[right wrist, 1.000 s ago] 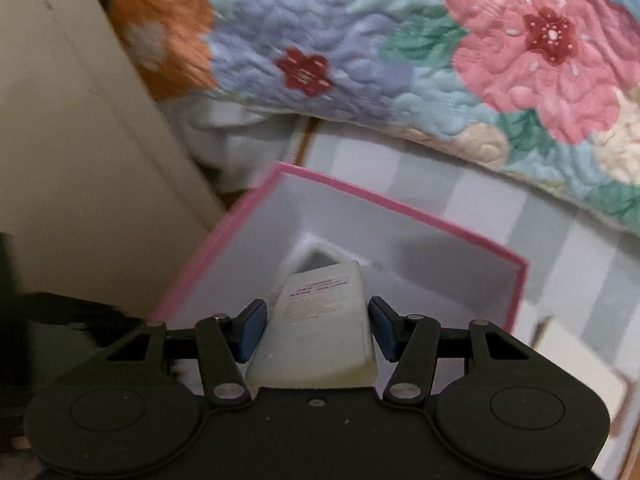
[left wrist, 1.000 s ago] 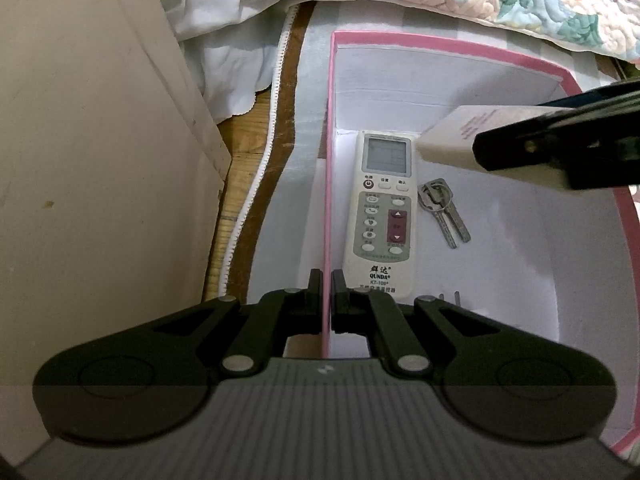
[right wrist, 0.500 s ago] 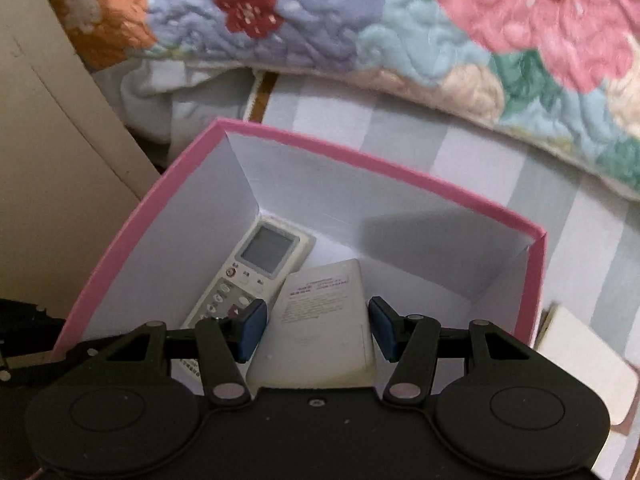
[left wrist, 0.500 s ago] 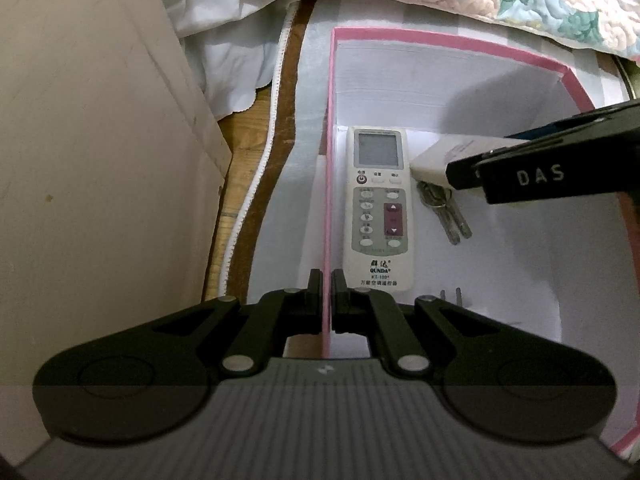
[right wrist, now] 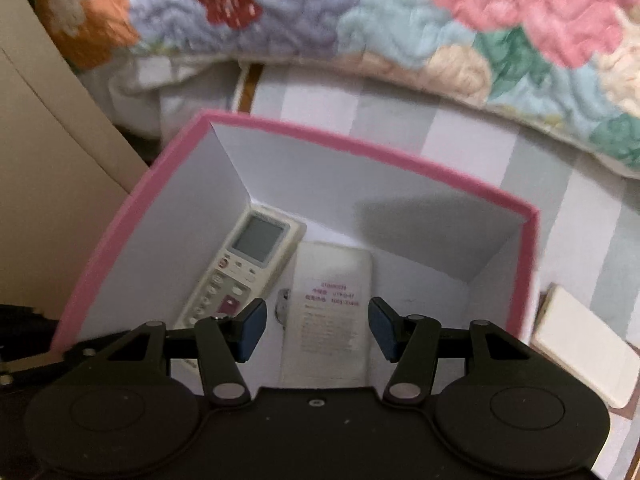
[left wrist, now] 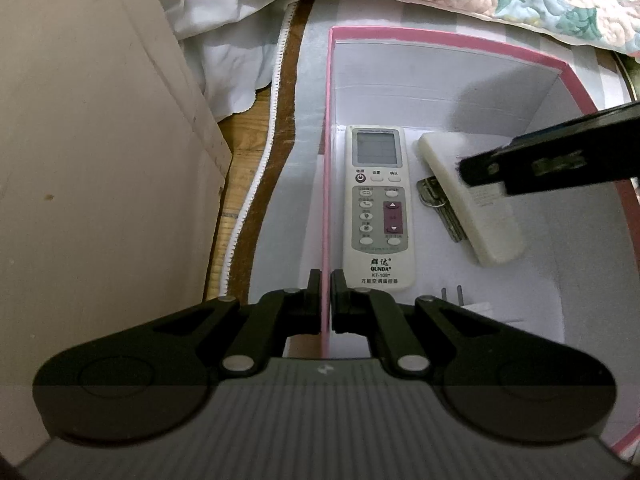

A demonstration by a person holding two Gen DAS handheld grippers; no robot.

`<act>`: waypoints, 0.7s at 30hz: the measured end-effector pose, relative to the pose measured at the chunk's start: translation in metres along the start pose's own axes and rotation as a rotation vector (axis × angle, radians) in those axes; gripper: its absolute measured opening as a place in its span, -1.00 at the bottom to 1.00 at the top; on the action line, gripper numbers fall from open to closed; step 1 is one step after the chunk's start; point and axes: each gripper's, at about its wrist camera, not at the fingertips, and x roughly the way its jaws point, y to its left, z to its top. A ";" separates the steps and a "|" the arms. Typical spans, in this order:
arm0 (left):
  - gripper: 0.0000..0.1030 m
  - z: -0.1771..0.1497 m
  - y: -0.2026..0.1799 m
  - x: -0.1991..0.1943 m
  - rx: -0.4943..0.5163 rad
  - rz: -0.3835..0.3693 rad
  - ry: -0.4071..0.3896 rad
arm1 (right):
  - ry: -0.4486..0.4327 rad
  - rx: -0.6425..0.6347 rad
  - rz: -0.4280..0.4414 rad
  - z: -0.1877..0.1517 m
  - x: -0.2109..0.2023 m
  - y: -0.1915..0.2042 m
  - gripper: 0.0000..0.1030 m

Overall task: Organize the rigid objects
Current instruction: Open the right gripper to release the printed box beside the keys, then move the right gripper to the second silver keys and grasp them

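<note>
The left gripper has its jaws closed on the near left wall of the pink box, which sits on a bed below a flowered quilt. Inside, a white remote lies along the left wall, keys just right of it. The right gripper holds a second white remote, face down, low in the box over the keys; whether the half-open jaws press it, I cannot tell.

**Bed with a box parked on it**

The bed has a grey-and-white striped sheet, and a pink-rimmed box sits right on it. A floral quilt is bunched behind, with a small white pad beside the box.
</note>
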 end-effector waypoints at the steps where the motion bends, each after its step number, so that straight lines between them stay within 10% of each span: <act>1: -0.94 0.000 0.000 0.000 -0.002 0.001 0.000 | -0.015 0.007 0.015 -0.001 -0.009 -0.001 0.20; 13: -0.93 -0.001 0.000 -0.002 -0.013 0.006 -0.006 | -0.225 0.093 0.113 -0.029 -0.106 -0.020 0.26; 21: -0.91 -0.002 -0.004 -0.007 0.002 0.030 -0.008 | -0.404 0.006 -0.008 -0.077 -0.156 -0.045 0.27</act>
